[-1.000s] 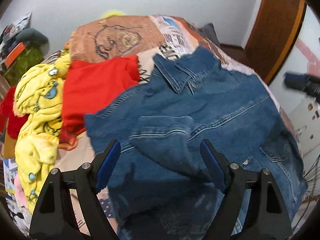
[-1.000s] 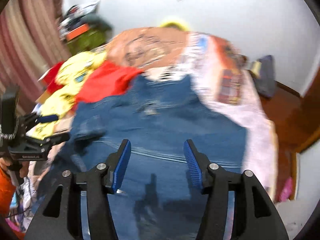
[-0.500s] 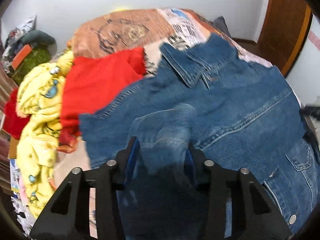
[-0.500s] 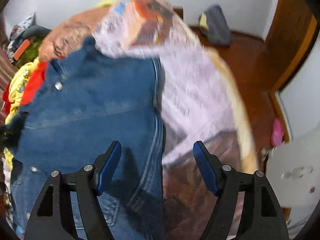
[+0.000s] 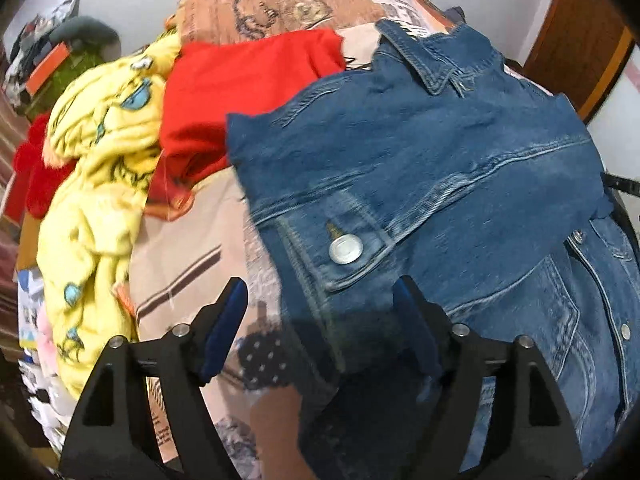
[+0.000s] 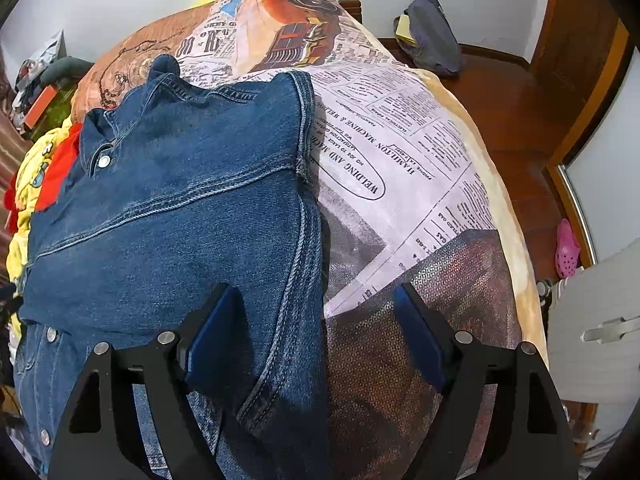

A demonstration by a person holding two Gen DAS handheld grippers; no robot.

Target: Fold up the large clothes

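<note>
A blue denim jacket (image 5: 440,152) lies spread on the bed, collar at the far end; a sleeve cuff with a metal button (image 5: 346,250) is folded over its left side. My left gripper (image 5: 320,312) is open, its jaws on either side of that cuff, just above it. In the right wrist view the jacket (image 6: 180,200) fills the left half. My right gripper (image 6: 316,324) is open over the jacket's right side seam, left finger (image 6: 212,336) above the denim, right finger (image 6: 420,340) above the bedspread.
A newspaper-print bedspread (image 6: 400,152) covers the bed. A red garment (image 5: 248,92) and a yellow printed blanket (image 5: 100,184) lie piled left of the jacket. A wooden floor and a dark bag (image 6: 432,36) are beyond the bed; a pink shoe (image 6: 567,254) sits at the right.
My left gripper closed on the folded sleeve, carried it over the jacket, and now stands open with the cuff lying flat. My right gripper swung to the jacket's right edge and stayed open.
</note>
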